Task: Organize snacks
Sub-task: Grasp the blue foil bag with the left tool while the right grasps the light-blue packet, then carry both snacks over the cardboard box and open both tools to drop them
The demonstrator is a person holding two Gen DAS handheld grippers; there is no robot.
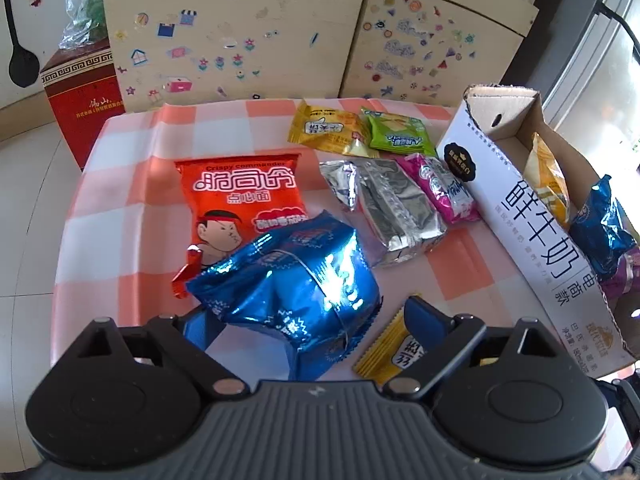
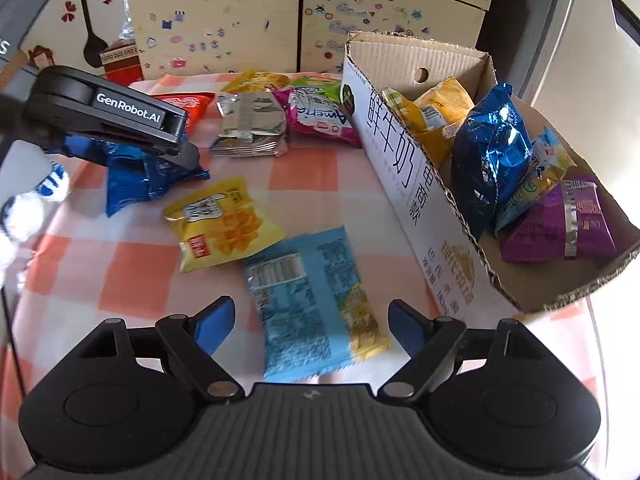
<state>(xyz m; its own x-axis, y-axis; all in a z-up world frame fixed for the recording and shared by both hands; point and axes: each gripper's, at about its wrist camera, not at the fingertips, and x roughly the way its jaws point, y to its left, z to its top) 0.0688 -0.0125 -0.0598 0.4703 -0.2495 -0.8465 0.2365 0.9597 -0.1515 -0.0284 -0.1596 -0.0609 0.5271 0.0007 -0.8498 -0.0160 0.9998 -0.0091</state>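
Now my left gripper (image 1: 304, 320) gapes around the blue bag (image 1: 288, 300), unclenched; light, crinkly, slippery foil, so I'd pinch its puffy middle.

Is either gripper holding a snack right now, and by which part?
Neither. The left gripper straddles the blue bag, jaws open; the right gripper is open over the light-blue packet.

Loose snack packets lie flat on the checked cloth: blue foil bag (image 1: 288, 292), red noodle pack (image 1: 240, 208), beside the half-filled carton (image 2: 420, 184).
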